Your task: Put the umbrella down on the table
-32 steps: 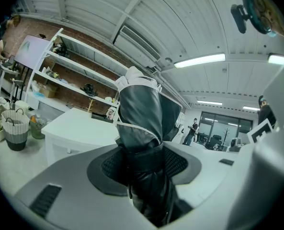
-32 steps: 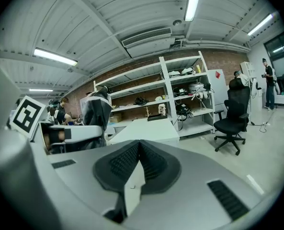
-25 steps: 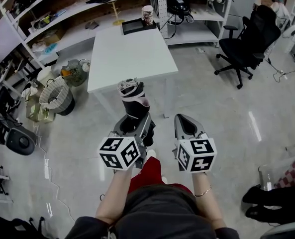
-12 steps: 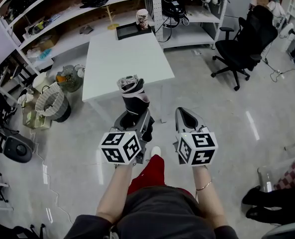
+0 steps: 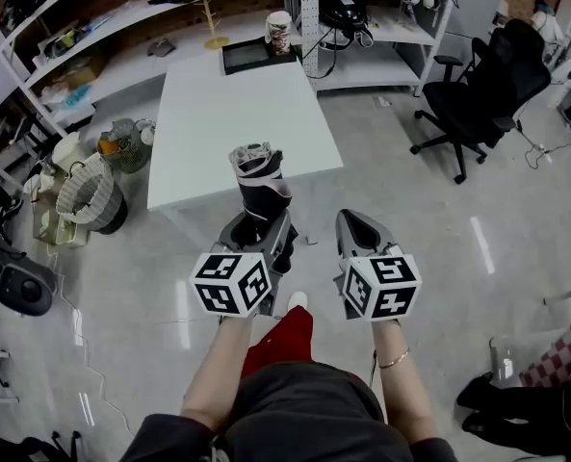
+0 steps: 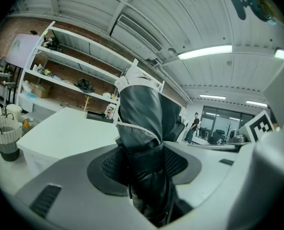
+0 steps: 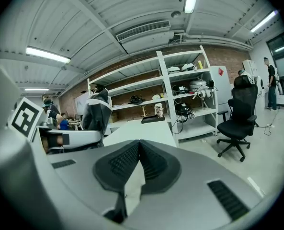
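As table (image 5: pixel 237 104) nears, left tongs (image 5: pixel 263 225) clamp umbrella (image 5: pixel 257 177); right tongs (image 5: pixel 358 223) closed (empty).

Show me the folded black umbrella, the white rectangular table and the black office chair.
Folded black umbrella (image 5: pixel 263 198): head view, on its wrapped canopy.
White rectangular table (image 5: pixel 237 114): head view, bare middle of the top.
Black office chair (image 5: pixel 478 96): head view, on the seat.

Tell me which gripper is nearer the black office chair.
Right. The right gripper sits below-left of the chair; the left gripper, holding the umbrella, is farther left.
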Demonstrator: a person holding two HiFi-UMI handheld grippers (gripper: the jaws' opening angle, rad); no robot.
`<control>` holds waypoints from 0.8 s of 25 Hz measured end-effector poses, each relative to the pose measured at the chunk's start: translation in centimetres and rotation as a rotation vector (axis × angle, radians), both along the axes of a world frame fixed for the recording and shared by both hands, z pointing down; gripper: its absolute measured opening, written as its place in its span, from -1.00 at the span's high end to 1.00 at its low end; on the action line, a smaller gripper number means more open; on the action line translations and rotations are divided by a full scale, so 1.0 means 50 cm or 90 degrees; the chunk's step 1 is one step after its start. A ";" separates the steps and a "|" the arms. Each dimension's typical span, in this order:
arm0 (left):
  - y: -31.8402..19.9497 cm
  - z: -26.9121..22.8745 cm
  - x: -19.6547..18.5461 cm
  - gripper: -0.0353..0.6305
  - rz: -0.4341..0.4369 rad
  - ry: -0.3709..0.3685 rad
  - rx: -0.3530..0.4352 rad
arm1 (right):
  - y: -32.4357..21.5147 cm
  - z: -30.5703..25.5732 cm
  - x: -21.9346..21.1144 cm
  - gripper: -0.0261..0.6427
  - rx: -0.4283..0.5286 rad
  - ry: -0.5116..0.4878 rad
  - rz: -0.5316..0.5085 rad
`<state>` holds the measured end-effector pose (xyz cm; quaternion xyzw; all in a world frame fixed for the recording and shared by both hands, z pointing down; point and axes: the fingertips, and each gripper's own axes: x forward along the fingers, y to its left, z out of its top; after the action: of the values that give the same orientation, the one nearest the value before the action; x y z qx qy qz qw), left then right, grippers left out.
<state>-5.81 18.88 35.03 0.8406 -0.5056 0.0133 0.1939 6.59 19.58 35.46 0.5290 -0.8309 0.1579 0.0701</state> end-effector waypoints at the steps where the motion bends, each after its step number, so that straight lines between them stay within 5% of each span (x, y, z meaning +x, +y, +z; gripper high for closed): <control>1: -0.020 0.002 -0.004 0.29 0.000 0.000 -0.002 | -0.020 0.001 -0.005 0.87 -0.001 0.002 -0.003; 20: -0.316 0.031 -0.055 0.29 0.012 0.012 -0.032 | -0.324 0.035 -0.094 0.87 -0.044 0.004 -0.018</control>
<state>-8.56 3.09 36.58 0.8402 -0.4955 0.0197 0.2196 1.90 3.40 37.23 0.5146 -0.8323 0.1840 0.0929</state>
